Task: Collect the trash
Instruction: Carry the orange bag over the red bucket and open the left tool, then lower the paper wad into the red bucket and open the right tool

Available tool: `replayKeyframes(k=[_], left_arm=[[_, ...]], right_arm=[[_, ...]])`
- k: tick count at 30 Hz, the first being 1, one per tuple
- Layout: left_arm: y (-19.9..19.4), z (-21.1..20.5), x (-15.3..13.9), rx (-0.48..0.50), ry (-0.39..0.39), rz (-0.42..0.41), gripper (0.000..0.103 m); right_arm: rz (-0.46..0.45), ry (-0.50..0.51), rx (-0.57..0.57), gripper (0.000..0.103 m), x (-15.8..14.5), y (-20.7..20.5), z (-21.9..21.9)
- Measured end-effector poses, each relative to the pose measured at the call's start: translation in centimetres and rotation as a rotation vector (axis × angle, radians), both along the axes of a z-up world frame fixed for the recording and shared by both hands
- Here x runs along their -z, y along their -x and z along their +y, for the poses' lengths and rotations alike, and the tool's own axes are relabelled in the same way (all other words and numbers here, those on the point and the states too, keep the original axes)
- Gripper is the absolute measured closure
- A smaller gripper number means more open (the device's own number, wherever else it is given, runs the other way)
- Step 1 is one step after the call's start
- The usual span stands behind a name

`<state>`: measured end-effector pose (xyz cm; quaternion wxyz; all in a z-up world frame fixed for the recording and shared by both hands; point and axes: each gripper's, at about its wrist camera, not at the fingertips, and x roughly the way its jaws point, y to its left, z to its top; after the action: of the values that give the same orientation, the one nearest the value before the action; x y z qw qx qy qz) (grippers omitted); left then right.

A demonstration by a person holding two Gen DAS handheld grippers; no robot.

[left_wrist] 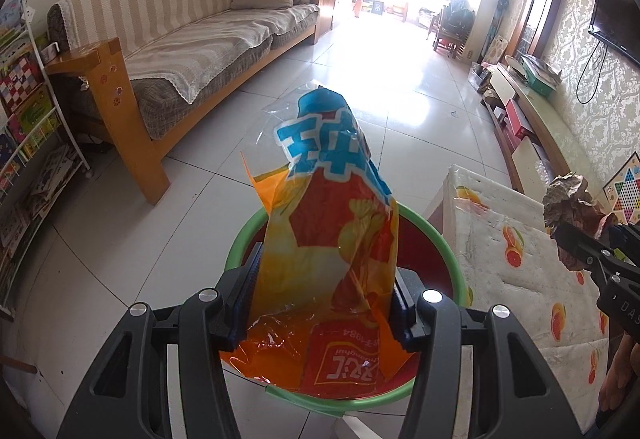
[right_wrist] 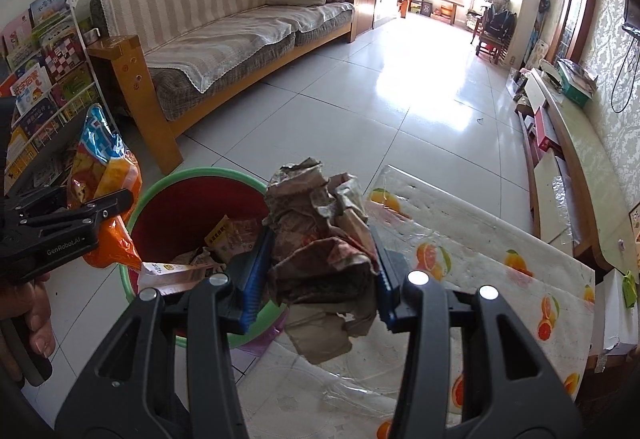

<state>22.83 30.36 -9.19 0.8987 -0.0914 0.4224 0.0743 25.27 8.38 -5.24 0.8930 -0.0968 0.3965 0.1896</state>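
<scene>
On the far left I note a book rack [right_wrist: 44, 51] against the wall, with a striped sofa [left_wrist: 192, 35] beside it. Next comes my left hand-held gripper [left_wrist: 324, 303], clenched on an orange and blue snack bag [left_wrist: 332, 223]; both blue pads [left_wrist: 250, 287] press the bag's sides. The bag stands up from the jaws and hangs directly above the red bin [left_wrist: 424, 255], whose green rim shows around it. From the right wrist view I see the same bag [right_wrist: 100, 167] held over the bin's left edge, and the bin [right_wrist: 188, 207] already contains several wrappers [right_wrist: 224, 239] (printing too small to read).

Moving right, my right hand-held gripper [right_wrist: 320, 271] grasps a crumpled wad of brownish paper [right_wrist: 324, 239], squeezed between its blue pads [right_wrist: 256, 275]. The wad sits just beside the bin's right rim, partly over the bench [right_wrist: 500, 239], which carries a white cover printed with oranges. In the left wrist view the wad [left_wrist: 572, 203] and the right gripper [left_wrist: 588, 251] appear at the frame's right edge, above the bench [left_wrist: 500, 231].

Further right, a low cabinet [right_wrist: 568, 143] runs along the patterned wall.
</scene>
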Motion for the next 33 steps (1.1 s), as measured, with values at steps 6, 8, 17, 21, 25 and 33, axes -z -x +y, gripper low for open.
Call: replayKeyframes(k=[6, 8, 17, 21, 25, 33], left_arm=[[0.0, 0.5, 0.5, -0.004, 0.011, 0.003, 0.052], [-0.1, 0.5, 0.6, -0.003, 0.01, 0.002, 0.051], [-0.5, 0.3, 0.5, -0.015, -0.01, -0.008, 0.011], [-0.4, 0.5, 0.2, -0.034, -0.004, -0.014, 0.01], [0.1, 1.0, 0.1, -0.05, -0.002, -0.026, 0.008], [2.1, 2.2, 0.2, -0.071, -0.027, -0.029, 0.008]], right_arm=[[0.004, 0.006, -0.019, 0.059, 0.1, 0.0, 1.2], [0.005, 0.007, -0.019, 0.059, 0.2, 0.0, 1.2], [0.008, 0.009, -0.013, 0.059, 0.4, -0.1, 1.3], [0.01, 0.009, -0.019, 0.059, 0.5, -0.1, 1.6], [0.013, 0.004, -0.025, 0.059, 0.6, 0.0, 1.9], [0.027, -0.007, -0.072, 0.059, 1.3, 0.3, 4.4]])
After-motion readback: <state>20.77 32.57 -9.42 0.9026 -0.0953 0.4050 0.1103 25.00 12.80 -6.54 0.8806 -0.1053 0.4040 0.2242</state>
